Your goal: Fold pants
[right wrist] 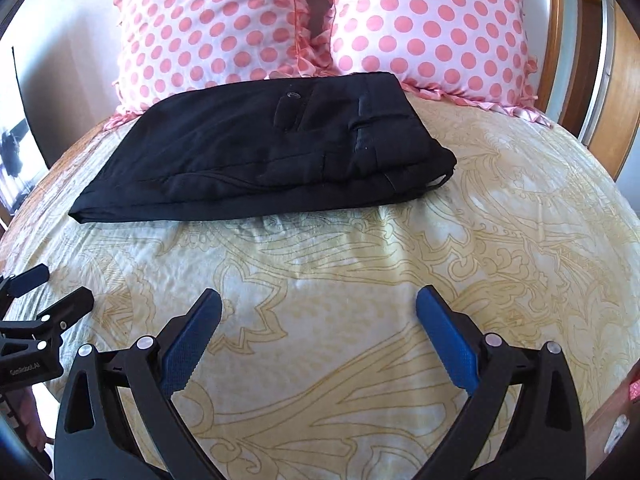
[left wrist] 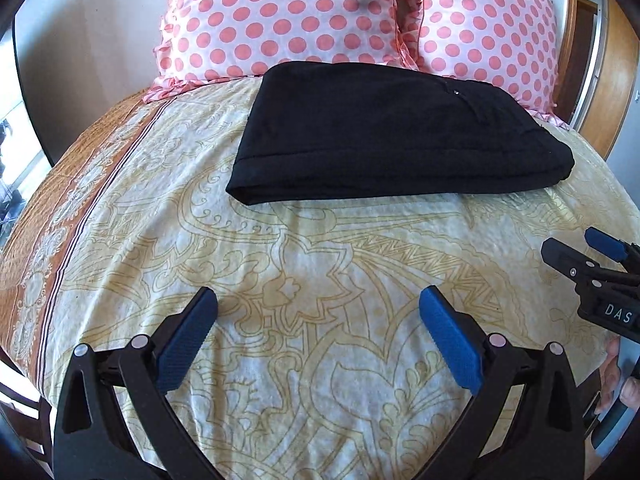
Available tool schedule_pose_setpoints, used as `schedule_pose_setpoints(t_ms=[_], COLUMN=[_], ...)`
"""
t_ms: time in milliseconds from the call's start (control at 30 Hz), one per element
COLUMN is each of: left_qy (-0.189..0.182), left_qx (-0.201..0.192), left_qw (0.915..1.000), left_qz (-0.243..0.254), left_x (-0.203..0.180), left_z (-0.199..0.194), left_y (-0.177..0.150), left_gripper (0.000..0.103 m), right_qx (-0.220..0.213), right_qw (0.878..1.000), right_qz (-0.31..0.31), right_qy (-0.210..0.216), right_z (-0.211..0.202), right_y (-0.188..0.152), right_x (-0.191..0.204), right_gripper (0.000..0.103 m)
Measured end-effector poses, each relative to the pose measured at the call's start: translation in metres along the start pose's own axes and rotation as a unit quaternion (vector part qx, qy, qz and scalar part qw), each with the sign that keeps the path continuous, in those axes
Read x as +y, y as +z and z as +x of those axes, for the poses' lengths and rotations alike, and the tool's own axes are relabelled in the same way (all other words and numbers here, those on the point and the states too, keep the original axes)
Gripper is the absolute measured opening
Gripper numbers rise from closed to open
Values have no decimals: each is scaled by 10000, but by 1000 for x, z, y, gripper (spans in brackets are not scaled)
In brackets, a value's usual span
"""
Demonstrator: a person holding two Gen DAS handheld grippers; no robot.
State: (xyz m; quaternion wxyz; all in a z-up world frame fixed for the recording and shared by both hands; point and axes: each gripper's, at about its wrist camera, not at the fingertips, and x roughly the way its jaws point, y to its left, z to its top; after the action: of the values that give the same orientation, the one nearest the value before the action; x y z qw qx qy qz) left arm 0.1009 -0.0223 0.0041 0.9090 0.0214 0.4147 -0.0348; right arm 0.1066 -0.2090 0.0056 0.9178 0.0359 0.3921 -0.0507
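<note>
The black pants [left wrist: 396,132] lie folded into a compact rectangle on the bed, just in front of the pillows; the right wrist view shows the same pants [right wrist: 264,148] with a pocket button and belt loop on top. My left gripper [left wrist: 318,300] hovers over bare bedspread well short of the pants, open, nothing between its blue pads. My right gripper [right wrist: 318,302] is likewise open and empty, back from the pants. Each gripper shows at the edge of the other's view: the right gripper [left wrist: 588,252] and the left gripper [right wrist: 44,288].
Two white pillows with pink dots [left wrist: 280,20] [right wrist: 432,28] stand against the headboard behind the pants. The cream bedspread [left wrist: 320,264] has an orange border [left wrist: 80,184] on the left. A wooden door [right wrist: 616,100] is at the right. A hand [left wrist: 616,376] holds the right gripper.
</note>
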Motion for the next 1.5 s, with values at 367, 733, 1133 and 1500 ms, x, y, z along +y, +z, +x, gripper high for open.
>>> schedule_pose_setpoints(t_ms=[367,733,1133,1500], left_qy=[81,136,127,144], left_qx=[-177,-229,-232,-255], left_qw=[9998,9996,9996,9995], left_qz=[-14,-68,-65,-88], left_x=[0,-1,0,2], left_z=[2,1,2,2], left_y=[-1,-2,-1,-1], left_gripper=[101,101,101,101], right_qx=[30,-69,-58,-58], right_qw=[9997,9997,9997,9997], right_qz=[85,74,76,58], right_qy=[-234,-228,-239,-231], right_z=[-6,-7,-7,-6], right_y=[-12,-16,-16,-16], right_x=[7,6,7,9], right_gripper=[102,102,102,102])
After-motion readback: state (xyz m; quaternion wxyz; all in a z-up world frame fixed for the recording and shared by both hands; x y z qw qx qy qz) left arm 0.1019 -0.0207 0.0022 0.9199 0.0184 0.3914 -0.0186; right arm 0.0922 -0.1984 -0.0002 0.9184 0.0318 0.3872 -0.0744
